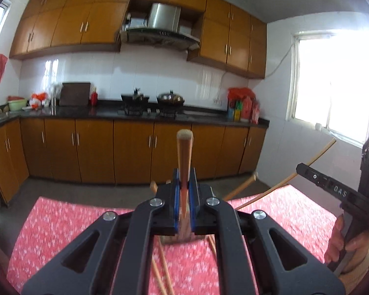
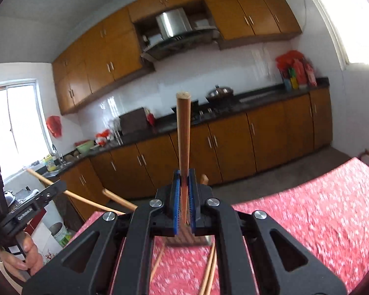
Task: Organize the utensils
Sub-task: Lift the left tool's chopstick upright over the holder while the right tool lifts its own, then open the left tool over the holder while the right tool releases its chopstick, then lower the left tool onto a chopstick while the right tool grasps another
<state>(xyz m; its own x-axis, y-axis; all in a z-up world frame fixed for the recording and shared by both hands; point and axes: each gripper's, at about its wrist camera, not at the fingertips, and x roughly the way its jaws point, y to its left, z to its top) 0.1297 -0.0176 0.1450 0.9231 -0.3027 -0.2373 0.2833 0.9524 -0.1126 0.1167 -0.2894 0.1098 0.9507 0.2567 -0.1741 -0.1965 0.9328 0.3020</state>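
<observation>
My left gripper (image 1: 184, 186) is shut on a wooden chopstick (image 1: 184, 154) that points up and away, held above the red floral tablecloth (image 1: 61, 226). My right gripper (image 2: 184, 184) is shut on another wooden chopstick (image 2: 183, 132), also pointing up. A wooden holder block (image 1: 177, 238) stands just under the left gripper, mostly hidden; it also shows under the right gripper (image 2: 184, 238). Loose chopsticks (image 1: 162, 270) lie on the cloth, and in the right wrist view (image 2: 209, 275). The right gripper's body (image 1: 332, 186) shows at right with its chopstick (image 1: 315, 157).
Two more sticks (image 1: 243, 186) slant up out of the holder area. The table (image 2: 319, 209) is covered by the red cloth; its far edge faces kitchen cabinets (image 1: 135, 147) and a dark counter (image 1: 110, 113) with a stove. The left gripper's body (image 2: 24, 211) shows at left.
</observation>
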